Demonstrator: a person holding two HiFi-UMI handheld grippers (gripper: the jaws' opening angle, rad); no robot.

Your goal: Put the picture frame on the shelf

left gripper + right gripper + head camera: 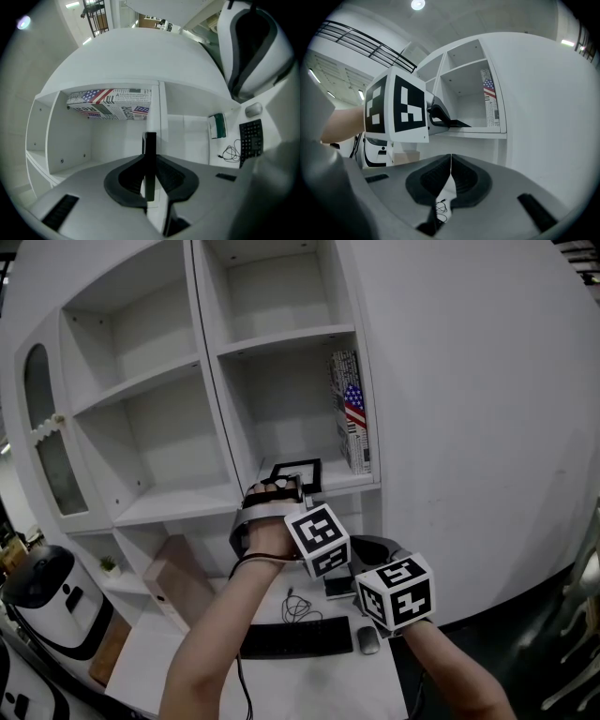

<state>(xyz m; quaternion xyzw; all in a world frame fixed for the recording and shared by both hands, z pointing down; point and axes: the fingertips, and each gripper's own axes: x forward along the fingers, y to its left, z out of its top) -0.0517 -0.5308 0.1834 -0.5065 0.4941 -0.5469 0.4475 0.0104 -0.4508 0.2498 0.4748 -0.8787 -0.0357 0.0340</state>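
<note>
1. The left gripper point(151, 157) is clenched on the black picture frame point(150, 140). The frame shows its thin edge between the two jaws.
2. In the head view the frame is in the middle of the picture, at the front of the shelf point(339, 482). It is in the same space as the flag box point(352, 413). The flag box stands at the right of that space. The frame is near it but not touching it.
3. In the right gripper view the frame looks low and almost flat over the shelf board. I cannot tell if it rests on the board.
4. The right gripper point(451, 157) is squeezed closed with nothing in it. It hangs at the lower right of the head view, above the counter point(314, 681).
5. I think this is the putting-down step. The frame is at its place but has not been let go.
6. Next, I think the frame needs to be set down so that it stays put. Then the jaws can let go. After that the left gripper should pull straight back, so it does not bump the frame or the flag box.
</note>
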